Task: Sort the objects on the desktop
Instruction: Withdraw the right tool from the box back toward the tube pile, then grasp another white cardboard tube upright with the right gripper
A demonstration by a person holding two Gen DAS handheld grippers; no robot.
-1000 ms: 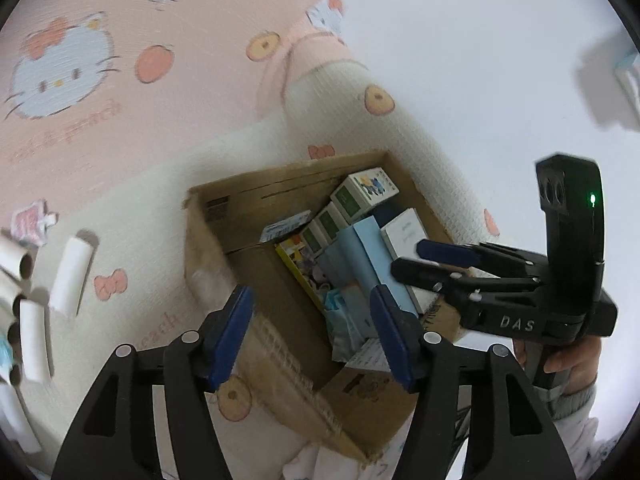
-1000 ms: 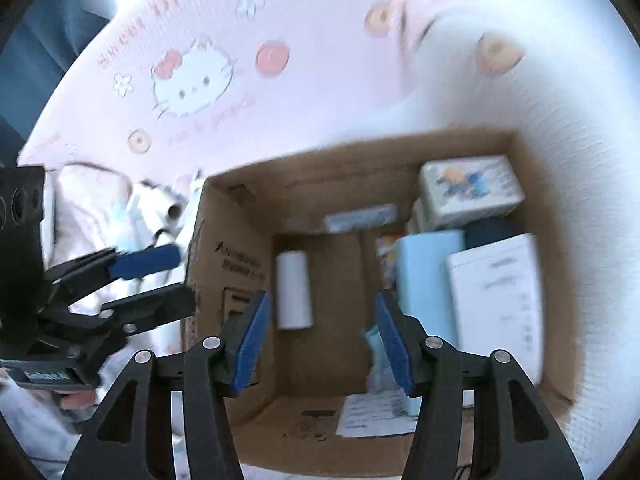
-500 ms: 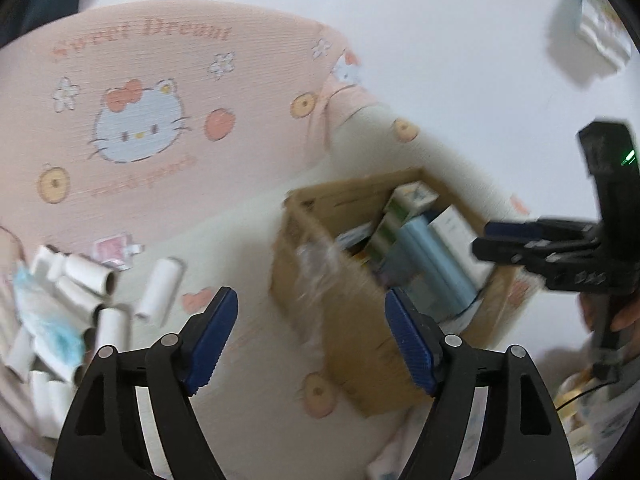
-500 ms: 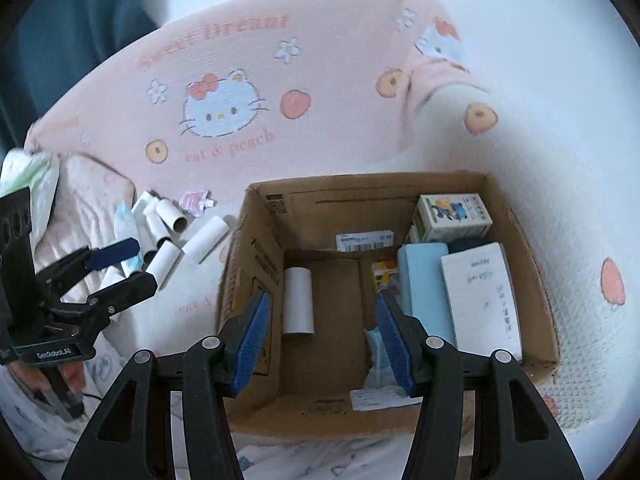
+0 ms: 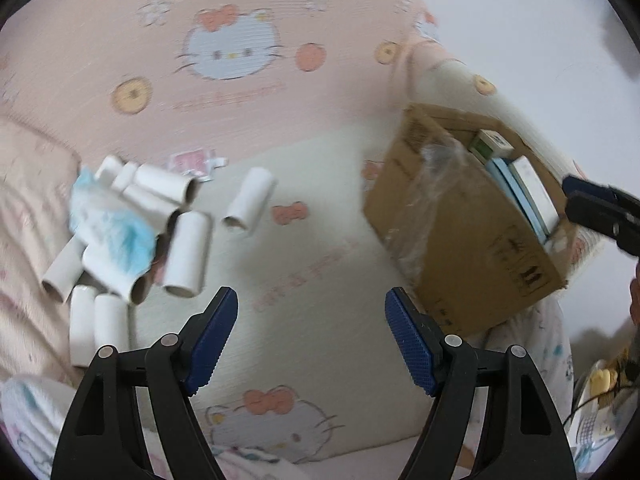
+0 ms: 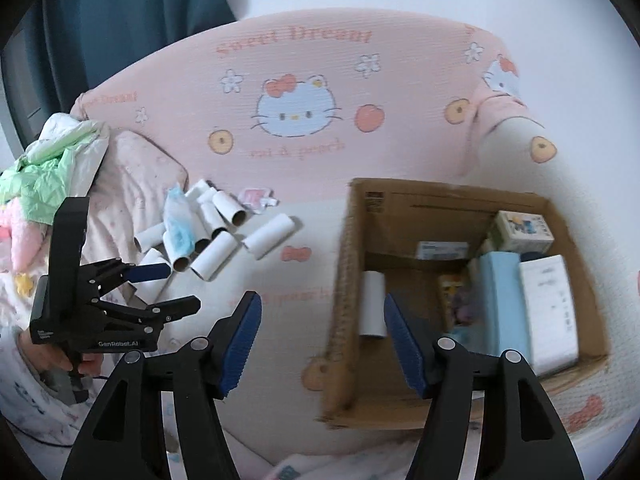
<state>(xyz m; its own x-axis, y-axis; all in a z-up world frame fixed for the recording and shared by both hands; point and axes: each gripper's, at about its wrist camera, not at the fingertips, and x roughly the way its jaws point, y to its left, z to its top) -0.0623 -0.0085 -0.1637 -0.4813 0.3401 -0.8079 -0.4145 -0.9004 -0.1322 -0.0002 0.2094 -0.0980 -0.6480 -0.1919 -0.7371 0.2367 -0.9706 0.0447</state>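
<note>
A pile of white cardboard tubes (image 5: pixel 176 216) lies on the cream blanket at the left, with a blue-white tissue pack (image 5: pixel 112 228) on top; the pile also shows in the right wrist view (image 6: pixel 216 236). One tube (image 5: pixel 250 202) lies apart. A brown cardboard box (image 6: pixel 356 264) at the right holds one tube (image 6: pixel 373 304), a light blue box (image 6: pixel 500 300) and small cartons. My left gripper (image 5: pixel 310 336) is open and empty over the blanket between pile and box. My right gripper (image 6: pixel 320 344) is open and empty by the box's left wall.
A pink Hello Kitty cushion (image 6: pixel 296 112) backs the blanket. Green and white bags (image 6: pixel 52 152) and a pink plush sit at the far left. A small pink packet (image 6: pixel 256 196) lies behind the tubes. The box (image 5: pixel 472 240) has clear tape on its side.
Both grippers have pulled back from the box and swung left. The tube pile has come into the left wrist view. Both stay open and empty.
</note>
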